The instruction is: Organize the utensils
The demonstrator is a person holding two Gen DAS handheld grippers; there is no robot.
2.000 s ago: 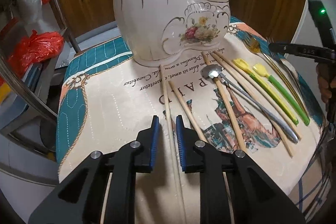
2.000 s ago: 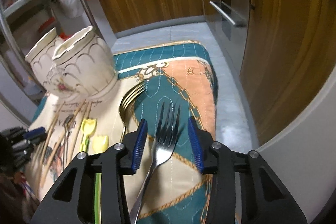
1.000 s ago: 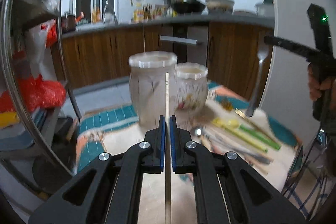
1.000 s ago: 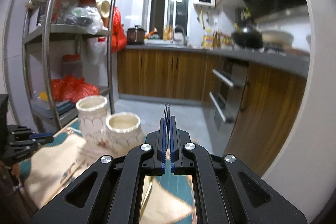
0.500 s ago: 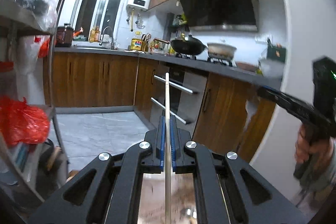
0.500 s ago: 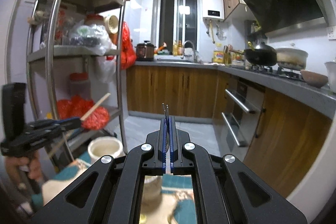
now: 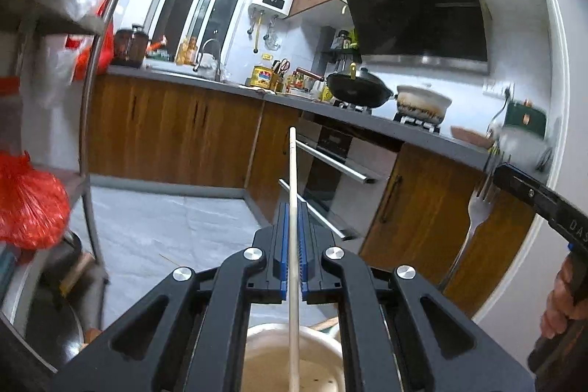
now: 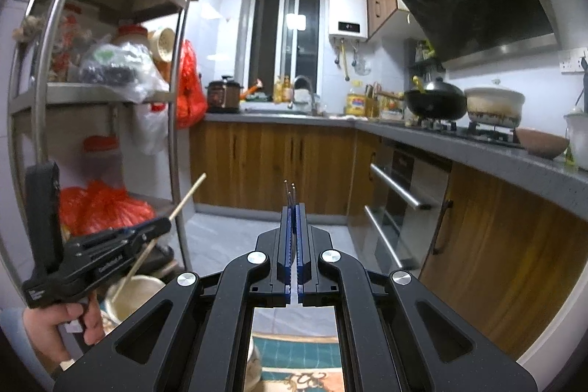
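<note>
Chopstick (image 7: 293,208) clamped upright in left gripper (image 7: 293,276), centre frame, tip over cream holder (image 7: 294,360) (lower centre). Fork (image 7: 477,215) pinched in right gripper (image 8: 293,276). Next: lowering into holder.

A pale wooden chopstick (image 7: 292,208) stands upright, its lower end over the near cream ceramic holder (image 7: 272,362). At the right, a silver fork (image 7: 477,208) hangs tines-up, tilted.
</note>
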